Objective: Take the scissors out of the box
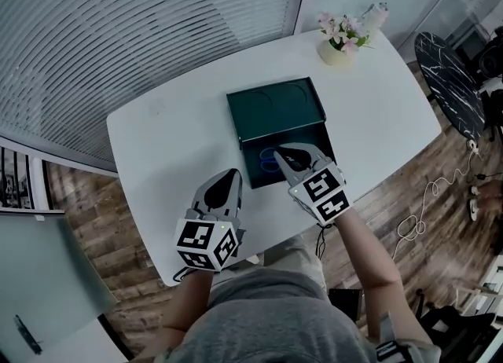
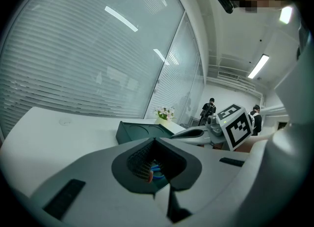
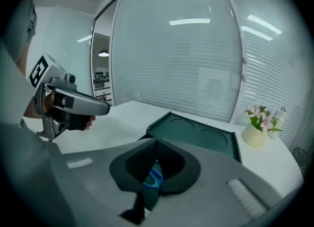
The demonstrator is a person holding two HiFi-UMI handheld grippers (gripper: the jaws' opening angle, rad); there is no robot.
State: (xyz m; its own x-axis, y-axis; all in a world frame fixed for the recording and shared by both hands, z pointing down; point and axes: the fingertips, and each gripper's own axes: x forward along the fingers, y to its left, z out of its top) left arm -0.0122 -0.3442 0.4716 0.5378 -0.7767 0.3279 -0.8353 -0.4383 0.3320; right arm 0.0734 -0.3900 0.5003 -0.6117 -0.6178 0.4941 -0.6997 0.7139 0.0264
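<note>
- Table [image 1: 157, 130]: white with rounded corners. Its near edge runs just under both of my grippers, and its far edge faces the blinds [image 1: 118, 23]. I have wide bare surface to the left and right of the box.
- Box [image 1: 248, 171]: dark green and open, near the middle of the table. Its lid [image 1: 275, 110] lies flat and butts against the box's far side, so that side is closed off for an approach.
- Vase [image 1: 336, 49]: holds flowers at the far right corner, well apart from the box.
- Scissors [image 1: 266, 162]: blue-handled, lying inside the box in its left half. Both gripper views show a patch of blue through the hollow behind the jaws.
- Right gripper [image 1: 280, 152]: the tip hangs over the box, just beside the scissors' handles. The fingers are pressed together with nothing between them. I cannot tell whether the tip touches the scissors.
- Left gripper [image 1: 233, 174]: sits over bare table just left of the box's near corner, pointing toward it. The fingers are pressed together and hold nothing.
</note>
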